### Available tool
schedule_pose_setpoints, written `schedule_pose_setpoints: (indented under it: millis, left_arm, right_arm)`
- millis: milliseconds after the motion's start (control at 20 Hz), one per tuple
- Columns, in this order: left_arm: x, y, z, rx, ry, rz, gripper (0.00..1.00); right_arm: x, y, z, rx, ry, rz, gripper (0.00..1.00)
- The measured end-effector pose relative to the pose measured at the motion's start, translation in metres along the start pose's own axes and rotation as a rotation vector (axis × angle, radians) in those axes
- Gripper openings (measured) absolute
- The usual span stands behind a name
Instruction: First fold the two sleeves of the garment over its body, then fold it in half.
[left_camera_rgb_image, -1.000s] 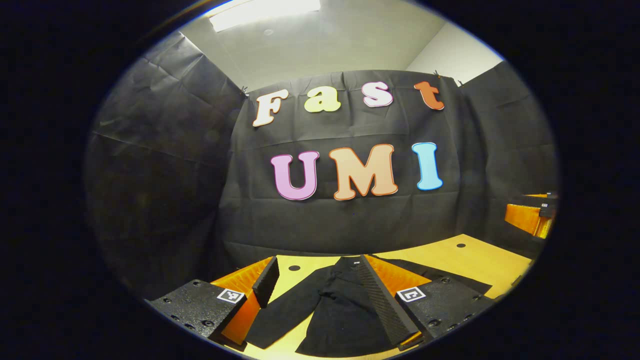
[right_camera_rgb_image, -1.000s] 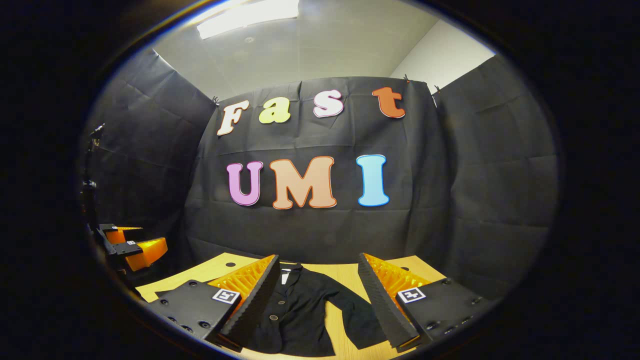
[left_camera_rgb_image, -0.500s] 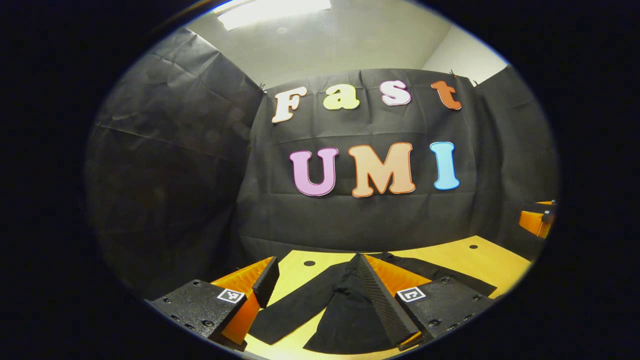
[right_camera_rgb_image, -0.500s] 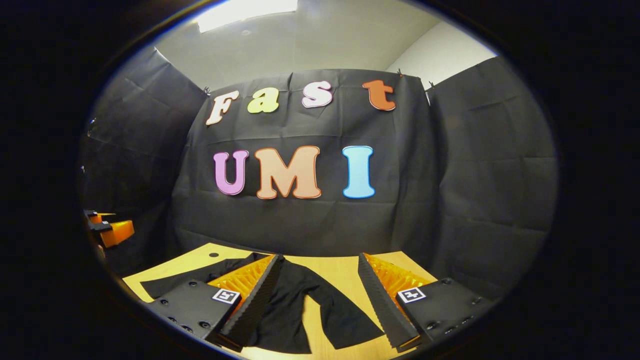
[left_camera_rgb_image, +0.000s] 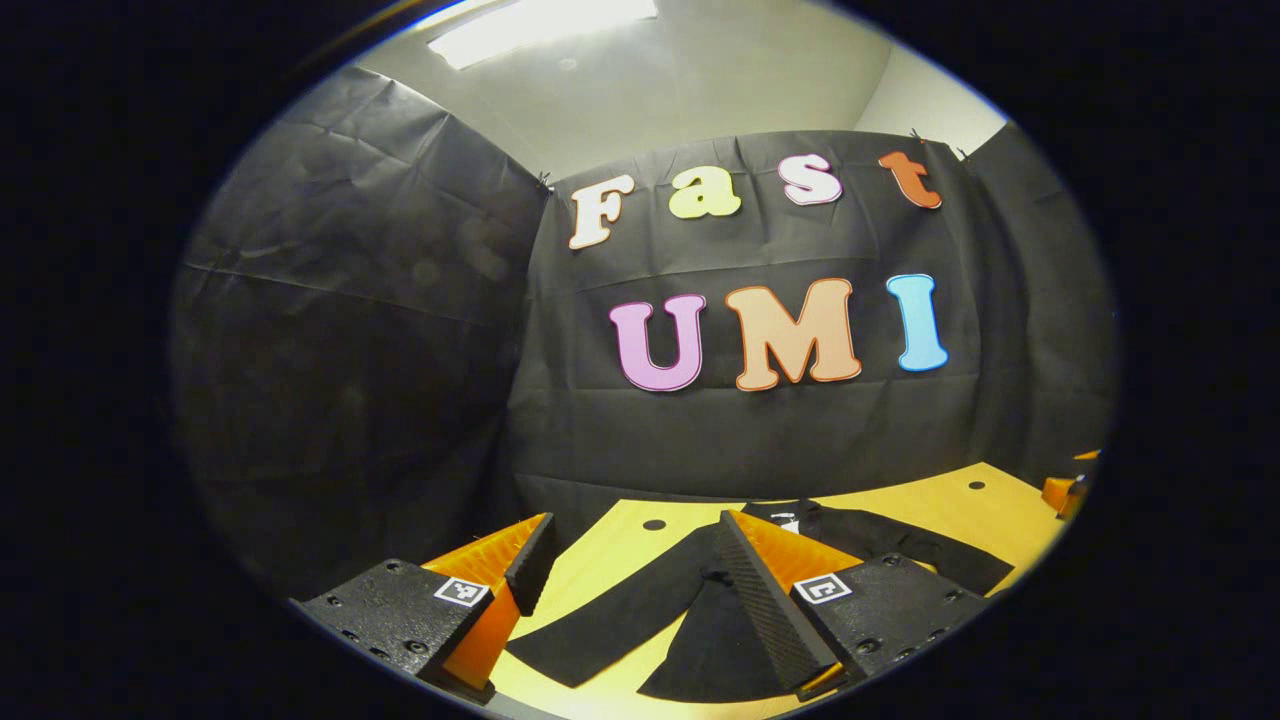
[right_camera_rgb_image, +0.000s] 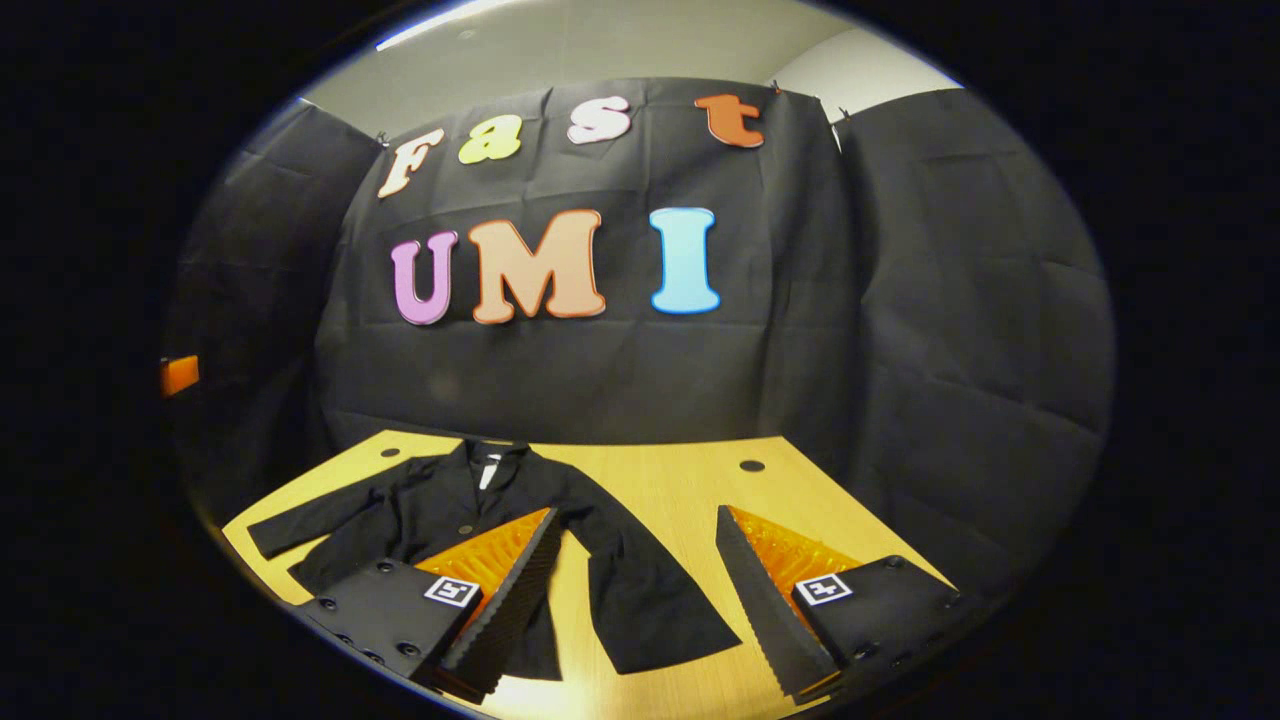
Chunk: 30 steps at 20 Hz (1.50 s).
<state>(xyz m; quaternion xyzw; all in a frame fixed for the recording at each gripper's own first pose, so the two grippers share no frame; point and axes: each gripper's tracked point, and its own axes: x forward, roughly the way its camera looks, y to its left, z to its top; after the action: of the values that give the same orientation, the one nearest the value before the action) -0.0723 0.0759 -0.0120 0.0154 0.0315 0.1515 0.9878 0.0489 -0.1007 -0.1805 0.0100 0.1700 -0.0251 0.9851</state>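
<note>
Lying flat ahead of your wide-open, empty right gripper: black button-front jacket, both sleeves unfolded; left gripper likewise agape, empty. All folds remain.

We find no word or number that we can read on the tools or on the garment. The left gripper carries two small square coded markers, and the right gripper also two. These show patterns, not letters. The pale tag at the collar is too small to read.
</note>
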Motion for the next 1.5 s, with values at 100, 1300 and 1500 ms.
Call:
schedule_pose_setpoints:
  millis: [100,1300,1500]
  left_arm:
    - [-0.001,0.003,-0.001,0.013,0.007,0.014,0.95]
    - [0.004,0.007,-0.007,0.034,0.050,0.088,0.96]
    - [0.009,-0.001,-0.009,0.026,0.048,0.062,0.96]
  right_arm:
    - [0.014,-0.005,-0.027,-0.001,0.062,0.001,0.99]
    - [0.073,-0.031,-0.183,0.033,0.493,-0.012,0.99]
    - [0.074,-0.029,-0.187,0.024,0.479,-0.004,1.00]
